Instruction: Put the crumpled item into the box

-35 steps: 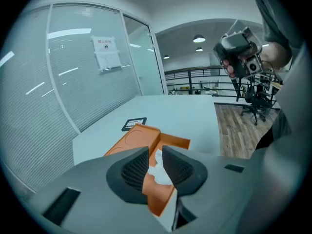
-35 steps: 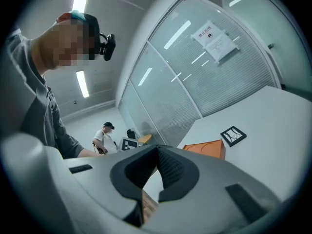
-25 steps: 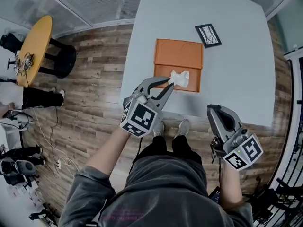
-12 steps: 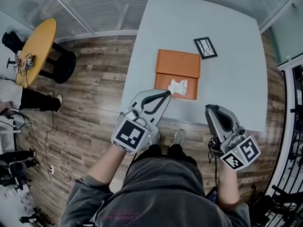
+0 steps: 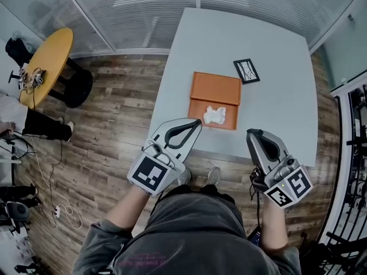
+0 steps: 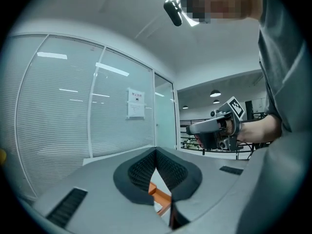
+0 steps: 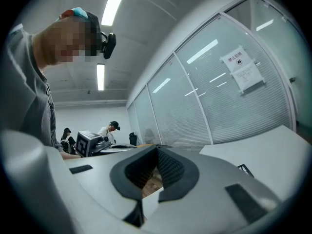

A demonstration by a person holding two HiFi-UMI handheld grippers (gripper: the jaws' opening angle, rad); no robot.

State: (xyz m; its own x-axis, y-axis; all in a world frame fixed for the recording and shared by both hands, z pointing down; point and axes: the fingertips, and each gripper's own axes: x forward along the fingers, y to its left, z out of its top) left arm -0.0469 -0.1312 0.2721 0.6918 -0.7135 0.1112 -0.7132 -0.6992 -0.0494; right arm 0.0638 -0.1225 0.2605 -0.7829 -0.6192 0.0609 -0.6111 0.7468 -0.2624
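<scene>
Since the crumpled item [image 5: 215,114] lay inside the box [image 5: 199,110], both tongs hung short of the box, empty: the left gripper's [image 5: 199,121] jaws had just been closing together, and the right gripper's [image 5: 251,133] were pressed together.

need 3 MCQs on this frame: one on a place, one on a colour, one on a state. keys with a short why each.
1. Where does the crumpled white item lie?
A. in the box
B. on the wood floor
C. on the round yellow table

2. What colour is the box?
A. blue
B. orange
C. green

3. How do the left tongs stand?
A. wide open
B. shut on the item
C. shut, empty

Key: 1 A, the head view shows it resting inside the box; 2 B, the box is plainly orange against the grey table; 3 C, having just closed, the tongs' pads meet with nothing between.
</scene>
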